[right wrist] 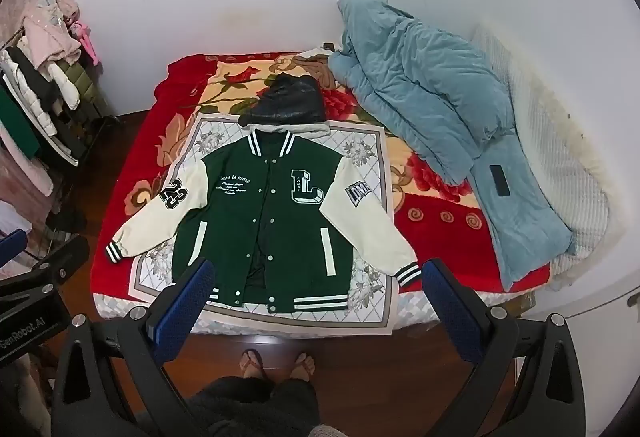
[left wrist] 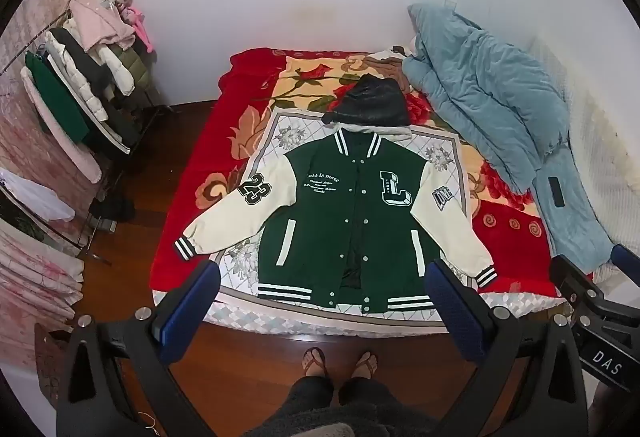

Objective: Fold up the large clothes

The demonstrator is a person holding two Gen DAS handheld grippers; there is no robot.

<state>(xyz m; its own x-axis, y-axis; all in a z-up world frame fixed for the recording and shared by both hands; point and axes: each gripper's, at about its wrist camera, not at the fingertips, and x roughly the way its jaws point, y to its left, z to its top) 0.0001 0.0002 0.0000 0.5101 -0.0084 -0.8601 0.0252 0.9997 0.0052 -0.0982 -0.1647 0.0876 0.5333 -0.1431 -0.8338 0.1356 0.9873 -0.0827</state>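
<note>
A green varsity jacket (left wrist: 344, 213) with cream sleeves lies flat, front up, on a patterned cloth (left wrist: 280, 133) on the bed, sleeves spread out to both sides. It also shows in the right wrist view (right wrist: 272, 213). My left gripper (left wrist: 320, 301) is open and empty, held above the floor in front of the jacket's hem. My right gripper (right wrist: 316, 301) is open and empty too, at the same height near the hem. A black hood-like garment (left wrist: 372, 105) lies just beyond the collar.
A red floral blanket (left wrist: 192, 173) covers the bed. A blue quilt (left wrist: 492, 109) is heaped at the right with a dark phone (left wrist: 556, 191) on it. A clothes rack (left wrist: 80, 85) stands at the left. The person's feet (left wrist: 340, 361) stand on the wooden floor.
</note>
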